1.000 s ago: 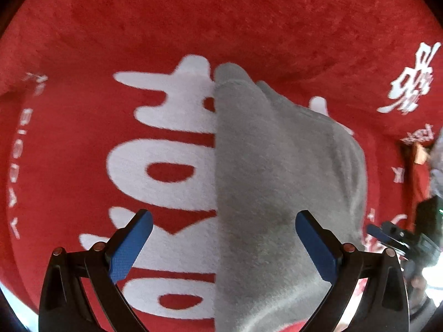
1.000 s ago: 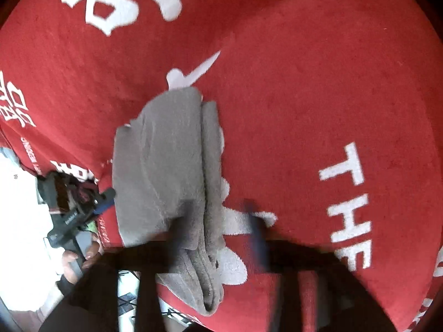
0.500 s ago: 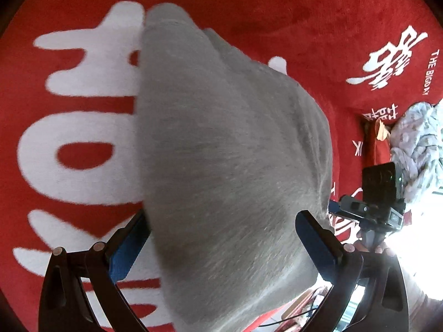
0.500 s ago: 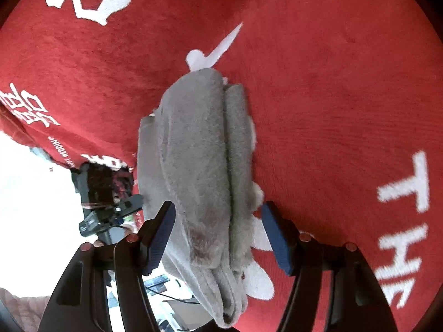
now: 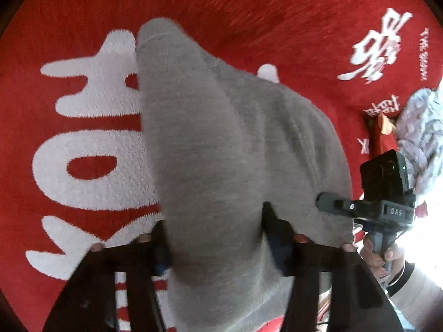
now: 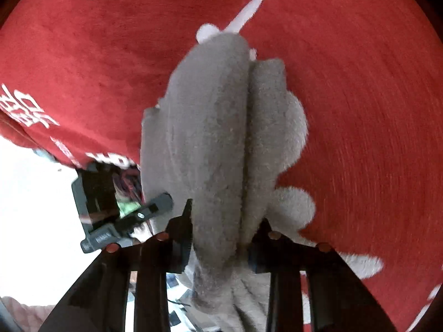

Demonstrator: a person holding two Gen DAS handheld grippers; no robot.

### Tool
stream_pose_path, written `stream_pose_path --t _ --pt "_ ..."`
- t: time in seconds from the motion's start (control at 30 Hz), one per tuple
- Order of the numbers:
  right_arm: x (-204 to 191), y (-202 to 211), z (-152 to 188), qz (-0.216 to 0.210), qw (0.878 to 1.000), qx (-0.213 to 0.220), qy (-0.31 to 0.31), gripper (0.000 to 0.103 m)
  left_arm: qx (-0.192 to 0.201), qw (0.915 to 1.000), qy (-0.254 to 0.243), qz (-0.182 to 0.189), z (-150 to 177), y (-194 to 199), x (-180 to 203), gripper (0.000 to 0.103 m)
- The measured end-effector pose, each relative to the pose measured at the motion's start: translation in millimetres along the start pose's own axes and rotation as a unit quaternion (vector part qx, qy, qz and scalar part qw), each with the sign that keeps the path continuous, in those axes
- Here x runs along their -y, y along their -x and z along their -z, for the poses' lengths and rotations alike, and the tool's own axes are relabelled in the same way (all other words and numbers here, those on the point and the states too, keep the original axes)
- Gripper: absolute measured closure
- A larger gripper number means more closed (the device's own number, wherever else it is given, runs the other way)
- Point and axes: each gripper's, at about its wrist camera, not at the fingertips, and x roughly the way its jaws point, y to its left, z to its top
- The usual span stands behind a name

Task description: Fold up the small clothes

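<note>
A folded grey fleece garment (image 5: 221,149) lies on the red cloth with white lettering (image 5: 83,144). My left gripper (image 5: 214,238) is shut on the garment's near edge, and the cloth bunches between the jaws. In the right wrist view the same grey garment (image 6: 218,138) runs away from me in thick folds. My right gripper (image 6: 221,235) is shut on its near end. The fingertips of both grippers are mostly hidden by the fabric. Each gripper shows in the other's view, the right one (image 5: 384,207) at the garment's right edge and the left one (image 6: 124,221) at its left.
The red cloth (image 6: 360,110) covers the whole surface and drops off at an edge on the left of the right wrist view. A pale patterned garment (image 5: 420,138) lies at the far right of the left wrist view. A hand (image 5: 379,251) holds the other gripper.
Both grippers have closed from open onto the grey garment's near edge. The garment has bunched up between the jaws.
</note>
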Motion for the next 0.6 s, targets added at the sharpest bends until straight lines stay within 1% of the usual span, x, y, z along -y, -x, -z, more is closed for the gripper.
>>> stream_pose_path --t 0.07,0.17,0.4,0.53,0.6 --pt "-11.2 2.7 6.9 -0.014 1.0 0.009 0.001 0.073 0.002 1.0 -0.005 0.008 1.7 7.5 2.0 0.056" --pt "-30.3 5.0 17.8 -0.031 0.999 0.01 0.007 0.073 0.008 0.9997 -0.014 0.02 5.8 22.2 6.2 0.056" --pt "-63.9 6.1 45.4 -0.053 0.998 0.013 0.012 0.073 0.026 0.9985 -0.022 0.043 26.4 68.0 0.9 0.056" --pt "-80.2 -1.9 68.0 -0.058 0.998 0.008 0.018 0.073 0.028 0.9987 -0.022 0.038 48.1 93.7 -16.7 0.056" --pt "-86.1 -12.8 79.9 -0.06 0.998 0.0 0.02 0.073 0.028 0.999 -0.02 0.027 63.8 108.1 -32.9 0.056"
